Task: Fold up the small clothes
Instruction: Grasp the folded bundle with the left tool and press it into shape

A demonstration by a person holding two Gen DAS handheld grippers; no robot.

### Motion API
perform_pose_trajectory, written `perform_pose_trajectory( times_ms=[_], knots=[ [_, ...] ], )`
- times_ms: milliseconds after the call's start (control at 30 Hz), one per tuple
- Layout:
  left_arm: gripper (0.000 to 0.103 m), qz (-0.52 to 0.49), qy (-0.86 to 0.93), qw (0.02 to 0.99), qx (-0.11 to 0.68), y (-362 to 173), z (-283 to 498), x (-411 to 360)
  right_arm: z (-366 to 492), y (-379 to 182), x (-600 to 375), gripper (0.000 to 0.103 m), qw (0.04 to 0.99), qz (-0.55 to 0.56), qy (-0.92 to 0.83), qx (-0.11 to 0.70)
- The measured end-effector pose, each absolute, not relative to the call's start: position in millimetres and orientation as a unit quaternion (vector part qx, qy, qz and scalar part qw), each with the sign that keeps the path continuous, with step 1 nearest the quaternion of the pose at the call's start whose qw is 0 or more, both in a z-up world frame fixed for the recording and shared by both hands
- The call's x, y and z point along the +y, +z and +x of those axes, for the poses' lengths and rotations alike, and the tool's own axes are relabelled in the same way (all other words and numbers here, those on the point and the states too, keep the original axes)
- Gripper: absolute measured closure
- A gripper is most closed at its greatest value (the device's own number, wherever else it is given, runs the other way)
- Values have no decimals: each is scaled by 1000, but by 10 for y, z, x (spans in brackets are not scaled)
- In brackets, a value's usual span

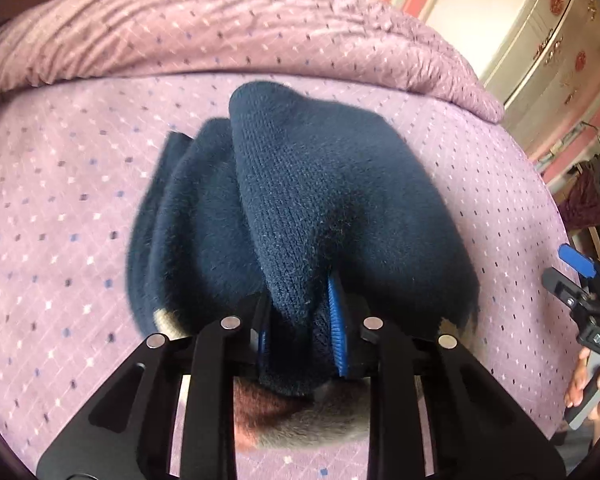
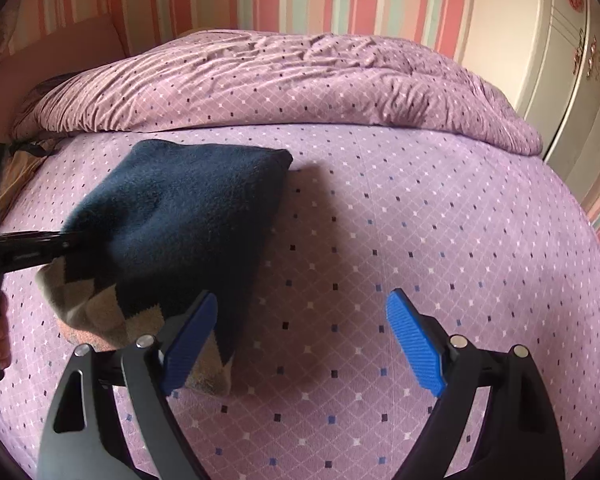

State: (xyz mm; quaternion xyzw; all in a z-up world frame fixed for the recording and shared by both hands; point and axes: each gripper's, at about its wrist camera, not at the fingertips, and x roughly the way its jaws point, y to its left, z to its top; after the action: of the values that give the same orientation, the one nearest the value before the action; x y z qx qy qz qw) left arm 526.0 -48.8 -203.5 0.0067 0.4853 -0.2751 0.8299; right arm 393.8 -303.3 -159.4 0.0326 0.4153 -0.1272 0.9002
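The bed (image 2: pixel 380 240) carries your navy knit garment (image 2: pixel 172 216) at 10 o'clock in the right wrist view. Your left tongs (image 1: pixel 300 340) clamp its bunched fabric; your right tongs (image 2: pixel 300 344) stand wide, holding nothing.

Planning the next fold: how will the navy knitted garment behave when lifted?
Probably floppy: the navy knitted garment bunches and drapes from the left gripper. Likely light, as one pinch holds it. Its fuzzy knit should grip the ribbed pads, not slip.
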Motion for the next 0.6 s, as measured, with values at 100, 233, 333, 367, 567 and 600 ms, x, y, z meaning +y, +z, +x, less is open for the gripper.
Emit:
perform_pose_trajectory(
  times_ms=[100, 233, 333, 367, 567, 600],
  knots=[
    [81, 6, -258, 844, 471, -1892, 5083, -292, 3957, -1542, -2949, 16, 905, 18, -118, 409],
    [80, -1, -233, 840, 491, -1976, 5028, 10, 3981, -1516, -2872, 16, 908, 13, -109, 404],
    [80, 5, -207, 823, 528, -2409, 5139, 133, 4005, -1556, -2835, 16, 907, 18, -107, 407],
    [80, 10, -202, 824, 530, -2515, 5166, 125, 4007, -1574, -2828, 16, 906, 20, -107, 409],
    [77, 5, -190, 839, 510, -2649, 5378, -23, 4022, -1650, -2770, 16, 902, 27, -102, 420],
    [75, 4, -190, 839, 509, -2632, 5378, -21, 4014, -1638, -2761, 16, 902, 28, -101, 419]
  ],
)
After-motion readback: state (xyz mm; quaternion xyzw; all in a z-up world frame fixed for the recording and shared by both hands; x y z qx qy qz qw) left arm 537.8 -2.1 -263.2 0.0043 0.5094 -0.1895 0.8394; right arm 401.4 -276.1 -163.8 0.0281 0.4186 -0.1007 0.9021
